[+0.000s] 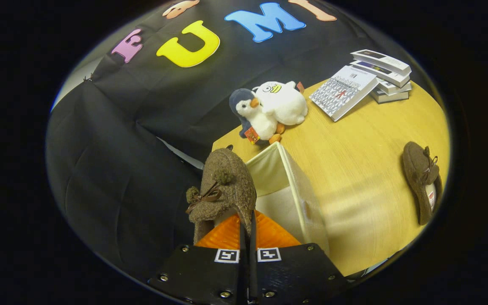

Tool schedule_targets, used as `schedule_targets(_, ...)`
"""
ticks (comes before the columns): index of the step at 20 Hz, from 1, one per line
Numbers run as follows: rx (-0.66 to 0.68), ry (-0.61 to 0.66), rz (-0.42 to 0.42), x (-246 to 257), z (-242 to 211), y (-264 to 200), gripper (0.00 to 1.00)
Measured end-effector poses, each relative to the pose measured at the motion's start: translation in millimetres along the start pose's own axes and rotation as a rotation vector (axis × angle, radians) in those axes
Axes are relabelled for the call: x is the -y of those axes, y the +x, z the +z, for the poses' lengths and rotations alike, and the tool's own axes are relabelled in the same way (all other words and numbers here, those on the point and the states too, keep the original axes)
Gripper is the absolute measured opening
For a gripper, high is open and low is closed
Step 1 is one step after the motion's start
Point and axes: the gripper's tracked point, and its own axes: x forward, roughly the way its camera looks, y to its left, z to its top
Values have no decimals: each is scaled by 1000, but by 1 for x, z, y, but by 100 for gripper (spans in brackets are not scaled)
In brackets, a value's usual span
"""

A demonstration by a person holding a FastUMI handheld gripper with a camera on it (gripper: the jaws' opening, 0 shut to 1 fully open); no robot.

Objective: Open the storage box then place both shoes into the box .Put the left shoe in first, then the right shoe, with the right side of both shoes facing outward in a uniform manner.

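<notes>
Gripper (pixel 247 226): your orange fingers are nearly together, pinching the held shoe's rim.
Held shoe (pixel 225 186): brown, above the storage box's open corner.
Storage box (pixel 288 186): cream, open, just ahead.
Second shoe (pixel 422 182): on the table (pixel 362 169), well apart.

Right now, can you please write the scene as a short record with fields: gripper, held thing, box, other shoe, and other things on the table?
hand-held gripper: orange fingers nearly together, shut on the rim of a shoe
held shoe: brown slipper with bow and pompoms, lifted at the box's open top, not yet released
storage box: cream fabric, open, just ahead of the fingers
second shoe: matching brown slipper on the wooden table, apart from the box
other things: two plush toys beyond the box; books beyond them
</notes>
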Motion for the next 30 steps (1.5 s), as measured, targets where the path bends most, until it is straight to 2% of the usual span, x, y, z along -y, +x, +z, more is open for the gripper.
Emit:
schedule_targets(12, -87, -3, -37, -7, -45, 44, 2)
schedule_targets(15, -108, -28, 19, -17, -50, 46, 8)
schedule_targets(17, -108, -33, 92, -31, -47, 42, 34)
schedule_targets(20, -99, -94, 142, -37, -37, 26, 99)
schedule_targets(25, 13, -227, 145, -22, 6, -17, 98)
schedule_targets(28, 57, -260, 172, -9, 26, -46, 97)
schedule_targets(30, 92, -278, 149, 11, 43, -62, 97)
